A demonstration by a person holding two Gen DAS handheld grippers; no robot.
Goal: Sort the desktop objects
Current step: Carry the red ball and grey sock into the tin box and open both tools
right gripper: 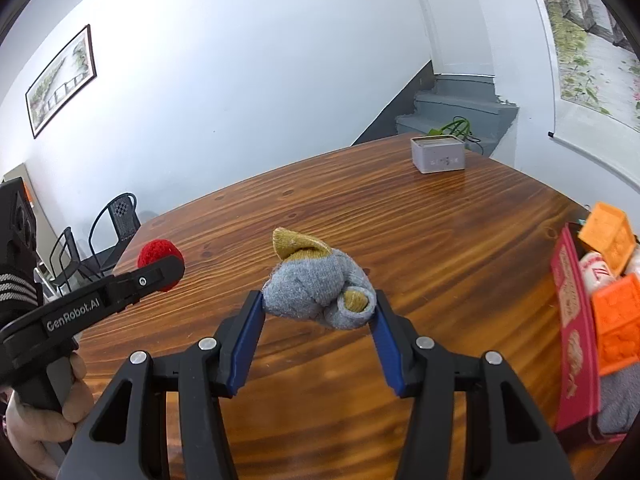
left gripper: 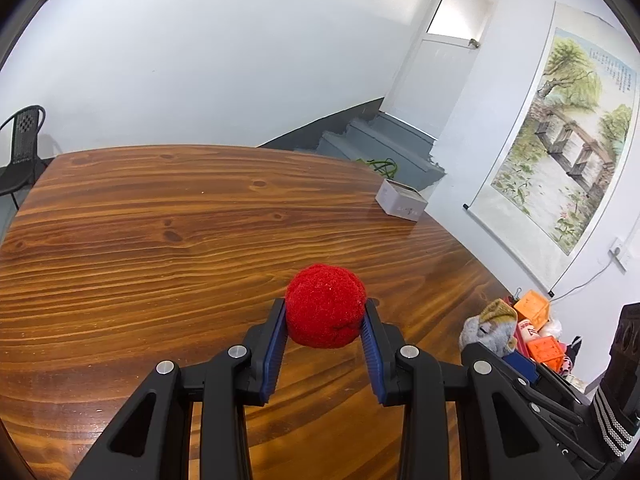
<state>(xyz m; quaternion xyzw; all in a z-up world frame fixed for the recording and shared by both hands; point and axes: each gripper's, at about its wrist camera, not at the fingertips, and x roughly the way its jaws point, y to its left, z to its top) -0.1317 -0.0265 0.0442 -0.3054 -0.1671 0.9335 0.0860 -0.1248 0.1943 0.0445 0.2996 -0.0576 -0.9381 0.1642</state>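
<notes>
Your left gripper (left gripper: 325, 312) is clamped on the red felt ball (left gripper: 325, 306), pads pressing its two sides near the equator, held above the wooden table (left gripper: 160, 220) toward its right-hand edge. Your right gripper (right gripper: 320, 304) is closed on the rolled grey-and-mustard sock (right gripper: 318, 292), also lifted off the table, near the same edge. Judgement: both items are light and soft. The ball is fuzzy and compressible, so it should not slip, but it is round, so keep the pads across its widest part. The sock bundle is loosely rolled and may unroll or sag if you pinch only a flap; grip across the thick grey middle, as now, not the mustard cuff. Neither looks fragile. The red tray (right gripper: 570, 320) with orange blocks (right gripper: 608, 236) sits at the right edge of the table; a small grey box (right gripper: 438, 156) stands near the far corner, well apart from both grippers.
</notes>
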